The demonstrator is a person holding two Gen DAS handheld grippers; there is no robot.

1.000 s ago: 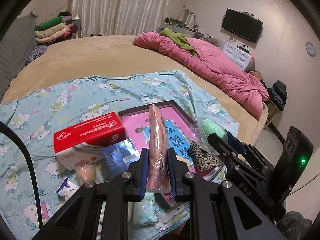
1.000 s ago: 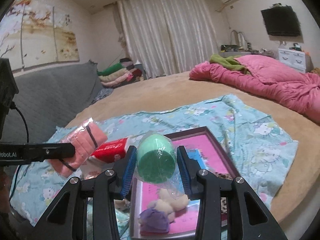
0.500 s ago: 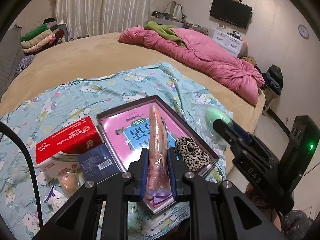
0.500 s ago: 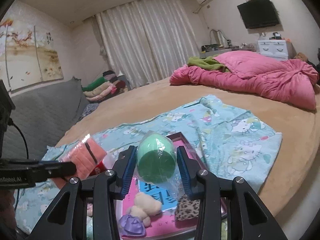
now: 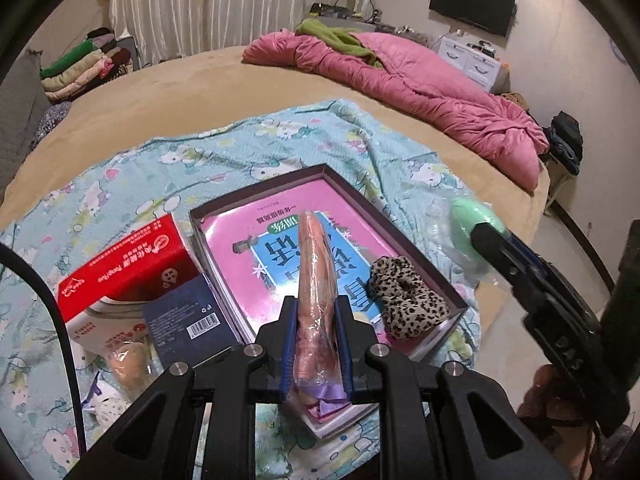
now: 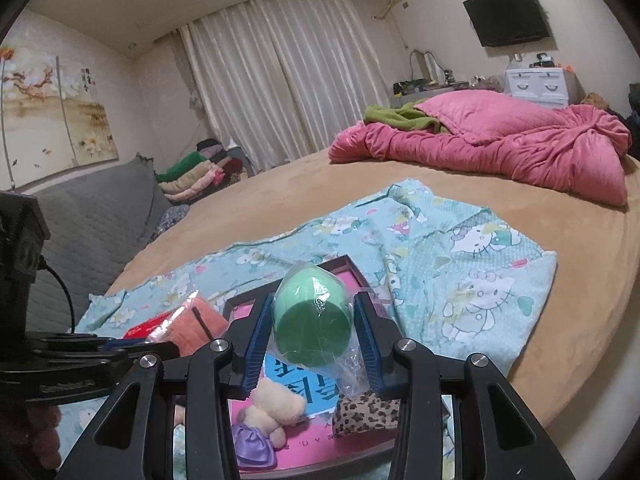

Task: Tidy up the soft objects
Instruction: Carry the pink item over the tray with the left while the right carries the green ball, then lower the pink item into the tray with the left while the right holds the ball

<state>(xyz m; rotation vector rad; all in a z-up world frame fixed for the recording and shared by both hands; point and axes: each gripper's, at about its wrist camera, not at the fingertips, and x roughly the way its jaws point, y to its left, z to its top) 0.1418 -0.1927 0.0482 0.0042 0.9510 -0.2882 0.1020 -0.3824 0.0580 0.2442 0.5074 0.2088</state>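
My left gripper (image 5: 316, 312) is shut on a flat pink cloth pack in clear plastic (image 5: 314, 276), held edge-on above the shallow pink-lined box (image 5: 400, 224). My right gripper (image 6: 314, 324) is shut on a green egg-shaped sponge in a clear bag (image 6: 310, 316), held above the same box (image 6: 344, 260); the sponge also shows at the right of the left wrist view (image 5: 470, 220). A leopard-print scrunchie (image 5: 404, 300) lies in the box's near corner. A small plush bear with a purple bow (image 6: 272, 412) lies in the box too.
A red and white tissue pack (image 5: 124, 268) and a dark blue packet (image 5: 184, 320) lie left of the box on the Hello Kitty sheet (image 5: 240, 140). A small wrapped item (image 5: 128, 364) lies near them. A pink quilt (image 5: 420, 80) lies at the far side of the bed.
Both grippers have drawn back and risen a little, still holding their items. The box now shows more fully under the pink pack, and the green sponge sits farther right in the left view.
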